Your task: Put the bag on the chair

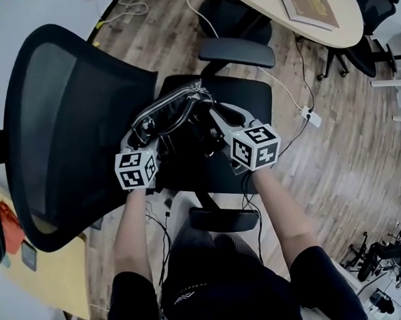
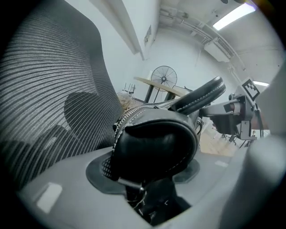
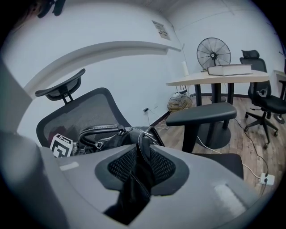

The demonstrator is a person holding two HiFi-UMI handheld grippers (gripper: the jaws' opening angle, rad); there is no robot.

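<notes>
A black leather bag (image 1: 174, 120) with a zip and stitched handles rests on the seat (image 1: 251, 97) of a black mesh office chair, close to its backrest (image 1: 68, 131). My left gripper (image 1: 144, 131) has the bag's rounded end (image 2: 154, 143) between its jaws, and the leather touches both pads. My right gripper (image 1: 215, 121) is at the bag's other side, its pads closed on a stitched leather edge (image 3: 142, 152). The bag's handles (image 3: 100, 132) arch above the body. The bag's underside is hidden.
Two chair armrests (image 1: 236, 52) (image 1: 222, 219) flank the seat. A beige table (image 1: 335, 33) with a book (image 1: 309, 4) stands far right. Cables and a white power strip (image 1: 312, 117) lie on the wooden floor. More chairs and a fan (image 3: 213, 53) stand beyond.
</notes>
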